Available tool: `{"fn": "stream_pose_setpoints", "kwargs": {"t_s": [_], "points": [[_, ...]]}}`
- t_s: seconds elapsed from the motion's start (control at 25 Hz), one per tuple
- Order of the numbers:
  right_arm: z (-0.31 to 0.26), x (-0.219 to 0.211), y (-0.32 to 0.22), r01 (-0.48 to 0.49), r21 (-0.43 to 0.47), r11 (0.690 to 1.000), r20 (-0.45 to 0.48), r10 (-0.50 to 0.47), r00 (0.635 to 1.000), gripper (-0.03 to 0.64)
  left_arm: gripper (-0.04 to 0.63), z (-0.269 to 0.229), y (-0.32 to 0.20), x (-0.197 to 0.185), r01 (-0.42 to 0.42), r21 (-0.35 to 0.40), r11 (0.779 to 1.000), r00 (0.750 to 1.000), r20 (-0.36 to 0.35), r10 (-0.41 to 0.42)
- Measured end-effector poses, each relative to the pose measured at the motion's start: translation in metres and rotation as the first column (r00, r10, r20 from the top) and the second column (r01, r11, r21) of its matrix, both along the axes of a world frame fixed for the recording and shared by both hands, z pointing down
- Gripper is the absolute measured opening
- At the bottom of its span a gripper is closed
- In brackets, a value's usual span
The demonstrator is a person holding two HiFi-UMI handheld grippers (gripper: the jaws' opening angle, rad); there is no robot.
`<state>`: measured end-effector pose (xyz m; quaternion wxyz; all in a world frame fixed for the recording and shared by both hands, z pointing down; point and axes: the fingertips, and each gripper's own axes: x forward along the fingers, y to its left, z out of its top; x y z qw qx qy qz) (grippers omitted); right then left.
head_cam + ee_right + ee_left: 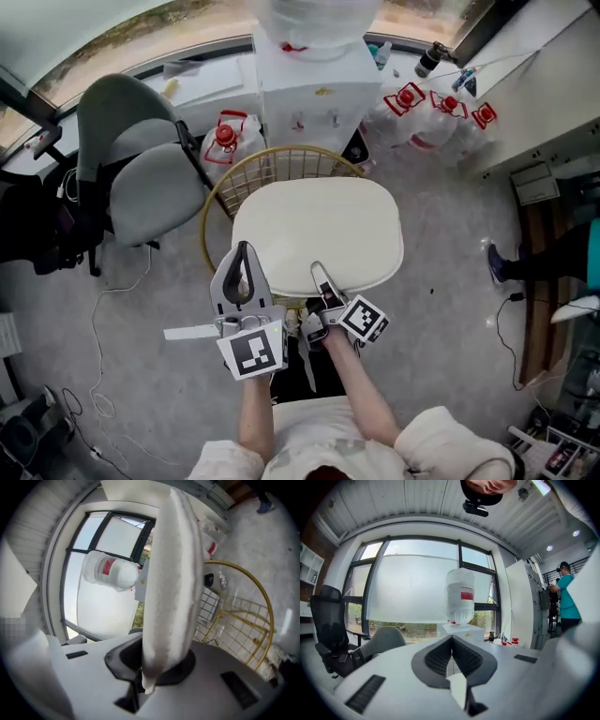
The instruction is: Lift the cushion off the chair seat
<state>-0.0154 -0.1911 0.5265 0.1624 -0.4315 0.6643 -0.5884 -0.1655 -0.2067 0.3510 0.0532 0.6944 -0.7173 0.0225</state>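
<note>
In the head view, a cream cushion [319,234] hangs over the gold wire chair [281,161]. My right gripper [320,277] is shut on its near edge. Seen from the right gripper view, the cushion [171,573] stands edge-on between the jaws of that gripper [155,662], with the wire chair [246,616] lower at the right. My left gripper [246,255] is beside the cushion's near left corner and is shut. The left gripper view shows this gripper [451,638] with its jaw tips touching, nothing between them, pointing at the window.
A grey office chair [141,173] stands to the left. Behind the wire chair are a white water dispenser [314,89] and red-capped water jugs [230,136] [417,103]. Cables trail over the floor at the left. A person in teal [567,597] stands at the right.
</note>
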Motion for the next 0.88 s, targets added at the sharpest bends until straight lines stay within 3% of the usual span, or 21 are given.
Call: {"fn": "stream_pose_setpoints", "kwargs": {"t_s": [0.16,0.28,0.4,0.56,0.76,0.88], "points": [[-0.074,0.006,-0.036,0.048,0.189,0.981,-0.222,-0.005,0.975,0.043,0.014,-0.039,0.0,0.001,0.016,0.012,1.0,1.0,0.012,-0.016],[-0.141,0.015,-0.056,0.087,0.338,0.937,-0.361,0.043,0.932,0.043,0.014,-0.075,0.001,0.011,0.01,0.05,0.999,0.999,0.042,-0.012],[-0.213,0.024,-0.063,0.137,0.483,0.865,-0.468,0.123,0.875,0.043,0.014,-0.111,0.006,0.016,0.003,0.11,0.994,0.999,0.039,-0.007],[-0.296,0.035,-0.06,0.218,0.622,0.752,-0.584,0.261,0.769,0.043,0.014,-0.155,0.017,0.02,-0.006,0.182,0.983,1.0,0.017,0.003],[-0.371,0.036,-0.043,0.307,0.711,0.633,-0.636,0.393,0.664,0.043,0.014,-0.2,0.031,0.017,-0.02,0.264,0.964,0.999,0.031,0.013],[-0.39,0.036,-0.024,0.368,0.725,0.582,-0.665,0.454,0.593,0.043,0.014,-0.218,0.043,0.018,-0.037,0.305,0.952,0.999,0.035,0.028]]}}
